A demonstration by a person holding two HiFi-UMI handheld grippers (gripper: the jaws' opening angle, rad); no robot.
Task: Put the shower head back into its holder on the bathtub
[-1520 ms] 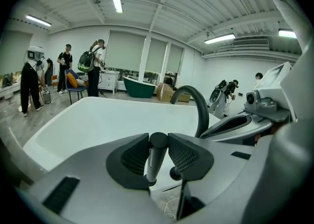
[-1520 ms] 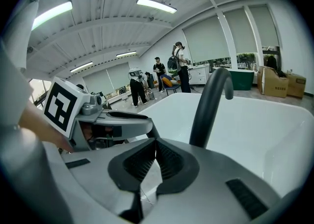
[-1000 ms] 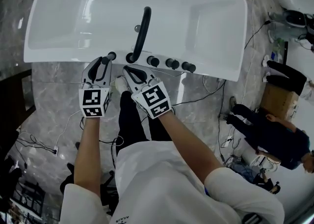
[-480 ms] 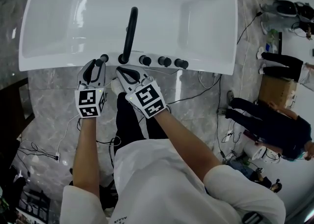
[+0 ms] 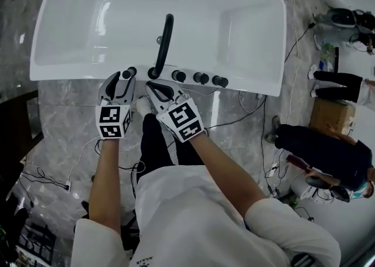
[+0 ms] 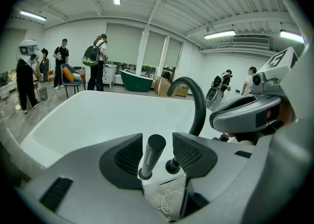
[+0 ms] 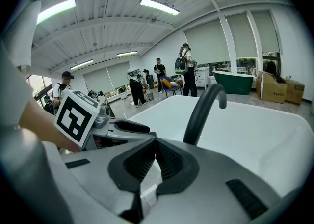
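Note:
The slim dark shower head (image 6: 151,155) stands upright in its holder on the white bathtub's (image 5: 258,81) near rim, and shows as a small dark stub (image 5: 130,73) in the head view. My left gripper (image 6: 156,153) straddles it with the jaws opening; both pads stand off the handle with a gap on each side. A small black fitting (image 6: 171,165) sits on the rim just right of it. My right gripper (image 7: 155,145) hovers beside the left gripper (image 5: 121,79), at the foot of the black faucet spout (image 5: 163,46). The right gripper (image 5: 158,88) is shut with nothing in it.
Three black knobs (image 5: 201,78) line the rim right of the spout (image 7: 202,110). Cables (image 5: 47,175) lie on the marble floor. A person (image 5: 328,160) sits at the right near a cardboard box (image 5: 333,116). Several people (image 6: 98,61) and a green tub (image 6: 137,80) stand far behind.
The left gripper's jaws have spread apart off the shower head, which stays standing in its holder. Neither hand has moved noticeably; the head view has shifted slightly.

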